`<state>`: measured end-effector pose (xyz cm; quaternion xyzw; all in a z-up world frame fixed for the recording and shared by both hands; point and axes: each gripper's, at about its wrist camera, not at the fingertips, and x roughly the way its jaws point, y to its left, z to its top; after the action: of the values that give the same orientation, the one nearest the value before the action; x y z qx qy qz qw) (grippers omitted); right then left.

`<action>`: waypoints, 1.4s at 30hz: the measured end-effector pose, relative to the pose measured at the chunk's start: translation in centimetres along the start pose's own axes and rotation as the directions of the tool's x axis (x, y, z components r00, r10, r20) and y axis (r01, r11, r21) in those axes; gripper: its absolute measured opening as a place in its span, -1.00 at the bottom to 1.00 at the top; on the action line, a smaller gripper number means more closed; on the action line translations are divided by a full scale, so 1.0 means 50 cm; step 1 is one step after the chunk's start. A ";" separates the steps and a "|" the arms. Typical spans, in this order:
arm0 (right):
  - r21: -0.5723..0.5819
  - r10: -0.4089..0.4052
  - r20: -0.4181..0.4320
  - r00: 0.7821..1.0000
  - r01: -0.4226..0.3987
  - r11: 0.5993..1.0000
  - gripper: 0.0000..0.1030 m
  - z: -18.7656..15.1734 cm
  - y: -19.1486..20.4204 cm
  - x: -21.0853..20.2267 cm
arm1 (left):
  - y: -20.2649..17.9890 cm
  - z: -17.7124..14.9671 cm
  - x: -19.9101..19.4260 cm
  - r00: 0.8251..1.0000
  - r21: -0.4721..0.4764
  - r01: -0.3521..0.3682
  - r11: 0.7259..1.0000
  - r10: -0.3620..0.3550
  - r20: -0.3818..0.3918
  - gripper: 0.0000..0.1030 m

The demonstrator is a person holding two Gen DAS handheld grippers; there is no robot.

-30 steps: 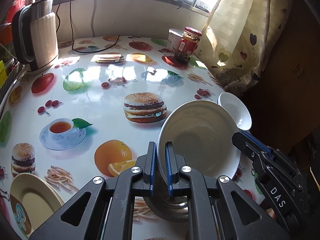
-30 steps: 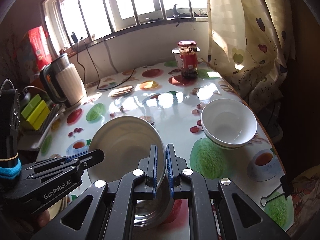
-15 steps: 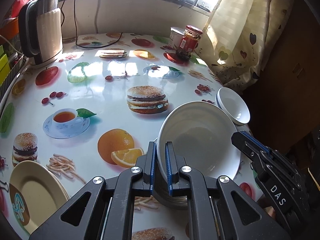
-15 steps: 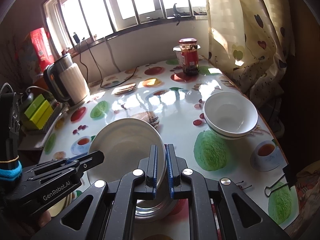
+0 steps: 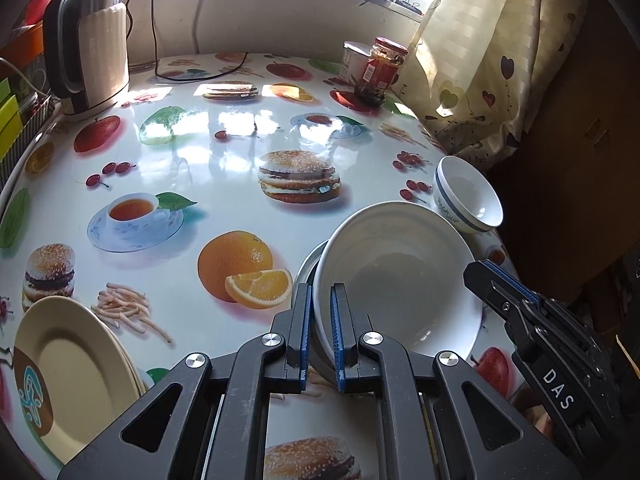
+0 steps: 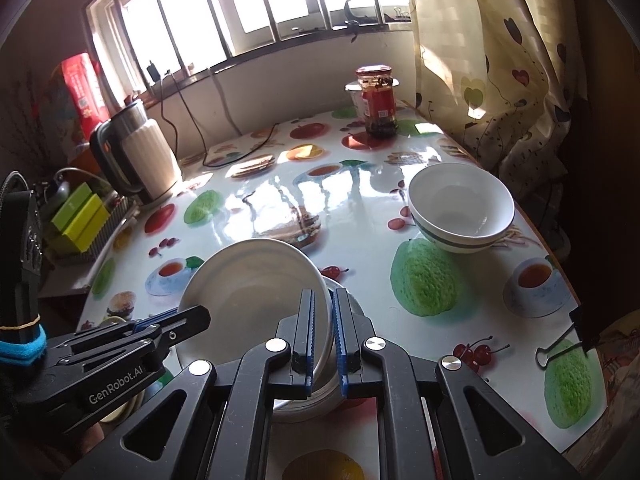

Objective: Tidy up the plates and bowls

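Left gripper (image 5: 320, 332) and right gripper (image 6: 324, 336) both clamped on opposite rim edges of deep white ceramic plate (image 5: 400, 280), tilted over round metal dish (image 6: 340, 392) on fruit-print table (image 5: 224, 208). Stacked blue-banded white bowls (image 6: 460, 208) just beyond. Cream plates (image 5: 72, 372) at near-left edge.
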<state>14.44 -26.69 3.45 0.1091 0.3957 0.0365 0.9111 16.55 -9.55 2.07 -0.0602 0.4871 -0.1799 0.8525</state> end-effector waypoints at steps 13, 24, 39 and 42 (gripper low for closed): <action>0.016 0.001 -0.034 0.999 -0.001 1.000 -0.80 -0.012 -0.007 0.020 | -0.001 -0.009 0.022 0.999 0.006 -0.015 1.000 0.015 -0.034 -0.82; 0.020 -0.006 -0.049 0.999 0.007 1.000 -0.80 -0.015 -0.009 0.032 | 0.002 -0.008 0.035 0.999 -0.003 -0.012 1.000 0.012 -0.052 -0.82; 0.022 -0.004 -0.050 0.999 0.005 1.000 -0.76 -0.015 -0.012 0.042 | -0.001 -0.004 0.038 0.999 -0.002 -0.011 1.000 0.011 -0.049 -0.81; 0.023 -0.004 -0.049 0.999 0.005 1.000 -0.76 -0.015 -0.013 0.042 | 0.000 -0.004 0.038 0.999 -0.006 -0.006 1.000 0.006 -0.049 -0.81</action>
<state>15.33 -26.89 1.31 0.1181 0.4185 0.0326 0.8999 17.29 -10.23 0.42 -0.0570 0.5087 -0.1773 0.8406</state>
